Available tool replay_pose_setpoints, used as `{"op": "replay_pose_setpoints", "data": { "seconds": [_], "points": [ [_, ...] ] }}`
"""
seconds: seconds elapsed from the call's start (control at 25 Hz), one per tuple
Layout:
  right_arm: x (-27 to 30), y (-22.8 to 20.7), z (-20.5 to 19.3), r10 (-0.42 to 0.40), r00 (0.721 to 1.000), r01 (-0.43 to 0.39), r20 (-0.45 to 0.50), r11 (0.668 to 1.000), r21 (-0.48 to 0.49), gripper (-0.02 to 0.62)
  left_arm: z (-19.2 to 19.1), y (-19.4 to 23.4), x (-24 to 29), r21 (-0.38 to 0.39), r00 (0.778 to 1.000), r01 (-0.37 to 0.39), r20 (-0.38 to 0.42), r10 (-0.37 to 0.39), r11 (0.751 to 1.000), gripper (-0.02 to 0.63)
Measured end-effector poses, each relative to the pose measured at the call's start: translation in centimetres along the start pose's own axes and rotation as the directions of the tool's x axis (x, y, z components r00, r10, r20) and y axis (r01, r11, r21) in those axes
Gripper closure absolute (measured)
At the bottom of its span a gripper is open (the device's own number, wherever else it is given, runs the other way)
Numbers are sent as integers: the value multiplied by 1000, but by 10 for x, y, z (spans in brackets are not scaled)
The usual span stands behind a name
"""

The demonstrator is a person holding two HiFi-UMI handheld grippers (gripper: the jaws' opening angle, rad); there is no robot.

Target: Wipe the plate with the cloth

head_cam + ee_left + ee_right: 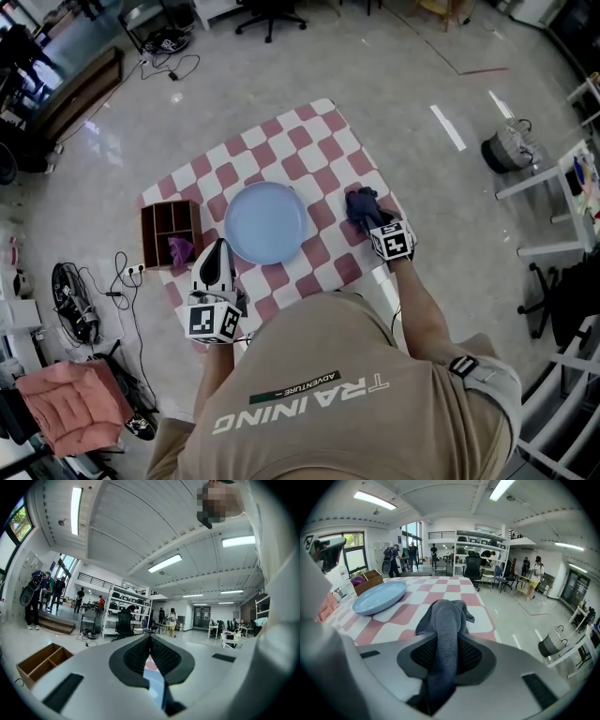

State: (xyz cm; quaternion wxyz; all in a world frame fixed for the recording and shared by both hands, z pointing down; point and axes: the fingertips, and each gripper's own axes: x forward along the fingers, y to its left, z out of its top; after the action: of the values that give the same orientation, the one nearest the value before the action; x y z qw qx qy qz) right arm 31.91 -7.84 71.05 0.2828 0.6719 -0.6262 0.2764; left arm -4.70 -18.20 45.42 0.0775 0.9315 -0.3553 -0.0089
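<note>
Between the right gripper's [446, 652] black pads [471, 656] sits a fold of the dark grey-blue cloth [445, 613]. The jaws are closed on it, and the pads press it from both sides. The rest of the cloth bunches up just ahead of the fingertips and rests on the red-and-white checked tablecloth [419, 611]. This gripper tilts downward. From the head view the cloth [362, 203] lies directly under its tip [367, 216], near the tablecloth's [319, 141] right edge.

To the left of those fingers, a few checks away and not touching the cloth, stands the pale blue plate [379, 597]. It lies near the middle of the tablecloth [265, 222].

The left gripper [217, 247] hovers by the near left rim of the plate. Its tip points toward the plate. Its pads [136, 656] meet at the tips with nothing gripped [151, 641]. Through the thin slit behind them shows a strip of the plate [157, 686].

Left of those closed fingers stands a brown wooden divided box [172, 225] with a purple rag [180, 249] in one near compartment.
</note>
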Motion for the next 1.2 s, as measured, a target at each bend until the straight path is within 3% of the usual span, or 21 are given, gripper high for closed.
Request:
{"op": "replay_pose_setpoints", "data": {
  "seconds": [0.12,0.28,0.44,0.6,0.72,1.2],
  "points": [
    [-24,2,34,2,994,-2,105,1000,0,482,2,1,-1,-4,1000,1,10,0,1000,594],
    [-61,22,105,63,963,-44,262,996,-79,482,8,5,-1,3,1000,-8,24,8,1000,594],
    [-95,56,170,146,906,-89,397,983,-159,482,15,9,-3,13,999,-21,39,21,1000,594],
    [-131,85,226,220,828,-135,516,971,-197,482,29,18,-4,28,996,-50,71,48,998,594],
    [-142,105,244,277,797,-160,537,954,-255,482,44,26,-6,45,992,-73,105,68,996,594],
    [-136,155,261,434,759,-250,485,883,-398,482,37,45,-19,31,980,-167,114,163,985,594]
  ]
}}
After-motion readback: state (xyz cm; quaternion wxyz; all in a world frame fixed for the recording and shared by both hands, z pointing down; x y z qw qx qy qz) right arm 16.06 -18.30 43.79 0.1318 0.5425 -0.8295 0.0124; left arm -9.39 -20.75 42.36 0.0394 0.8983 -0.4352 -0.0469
